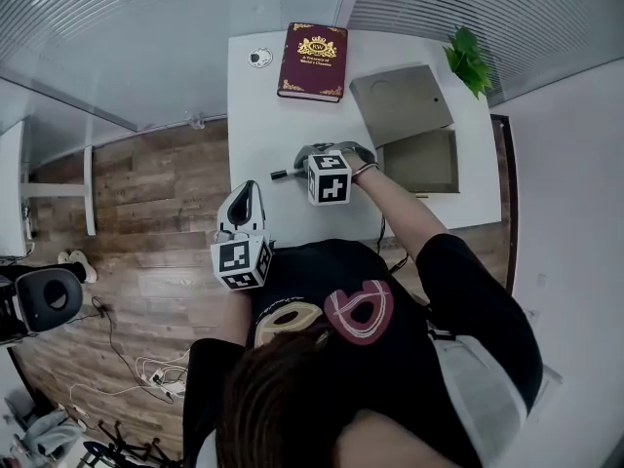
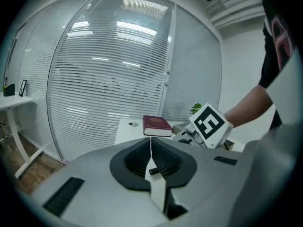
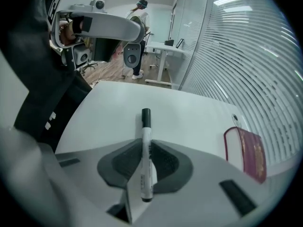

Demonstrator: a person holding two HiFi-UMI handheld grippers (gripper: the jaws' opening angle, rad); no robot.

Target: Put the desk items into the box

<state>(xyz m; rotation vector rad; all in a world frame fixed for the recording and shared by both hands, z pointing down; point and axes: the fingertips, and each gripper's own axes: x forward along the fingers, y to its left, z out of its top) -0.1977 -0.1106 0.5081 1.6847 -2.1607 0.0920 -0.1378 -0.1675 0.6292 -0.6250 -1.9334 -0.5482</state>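
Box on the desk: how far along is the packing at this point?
Done: nothing shows inside the open box yet. In hand: the right hand-held gripper is closed on a marker at the desk. Remaining: carry the marker to the box, then the red book and a small round item at the desk's far edge. The left hand-held gripper is shut and empty.

Head view from above the person, facing steeply down on the white desk (image 1: pixel 255 115), left gripper view low beside the desk, facing the blinds (image 2: pixel 109 70), right gripper view close over the desktop, all sharing the red book (image 1: pixel 313 61).
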